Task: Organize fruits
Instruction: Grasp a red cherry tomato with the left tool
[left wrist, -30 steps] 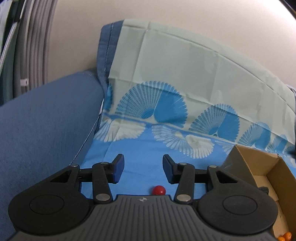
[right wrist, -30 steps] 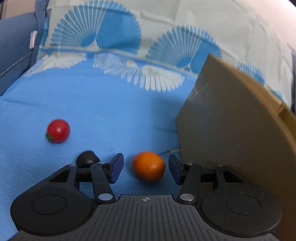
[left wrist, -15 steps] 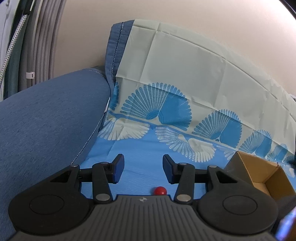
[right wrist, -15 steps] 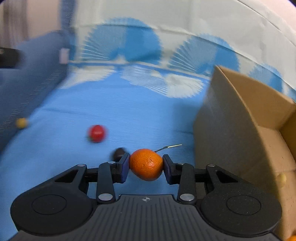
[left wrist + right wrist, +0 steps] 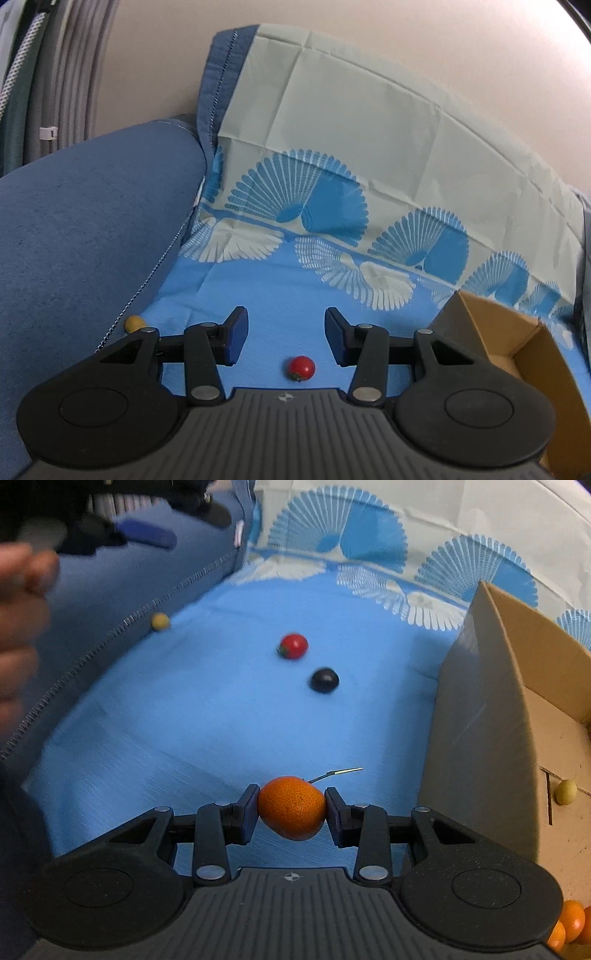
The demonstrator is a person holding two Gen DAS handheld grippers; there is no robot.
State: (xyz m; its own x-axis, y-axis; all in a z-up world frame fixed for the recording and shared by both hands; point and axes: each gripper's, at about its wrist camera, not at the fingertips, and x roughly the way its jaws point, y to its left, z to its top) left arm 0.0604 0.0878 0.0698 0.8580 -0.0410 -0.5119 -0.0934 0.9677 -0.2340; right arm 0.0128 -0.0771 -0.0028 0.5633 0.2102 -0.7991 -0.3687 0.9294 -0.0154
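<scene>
My right gripper (image 5: pixel 291 808) is shut on a small orange (image 5: pixel 291 806) and holds it above the blue cloth (image 5: pixel 184 720), left of the cardboard box (image 5: pixel 487 709). A red cherry tomato (image 5: pixel 293 646), a dark round fruit (image 5: pixel 324 680) and a small yellow fruit (image 5: pixel 160 621) lie on the cloth farther off. My left gripper (image 5: pixel 282 334) is open and empty, high above the red tomato (image 5: pixel 301 367). The yellow fruit (image 5: pixel 135 324) lies at the sofa seam. The box (image 5: pixel 517 343) is to the right.
Inside the box lie a yellow fruit (image 5: pixel 566 792) and oranges (image 5: pixel 570 923) at the lower right. A blue sofa arm (image 5: pixel 74 229) rises on the left. The patterned cloth covers the backrest (image 5: pixel 369 147). The left gripper (image 5: pixel 144 535) and a hand (image 5: pixel 18 602) show at upper left.
My right gripper closed on the orange and lifted it off the cloth, pulling back. My left gripper rose and drew back, staying open.
</scene>
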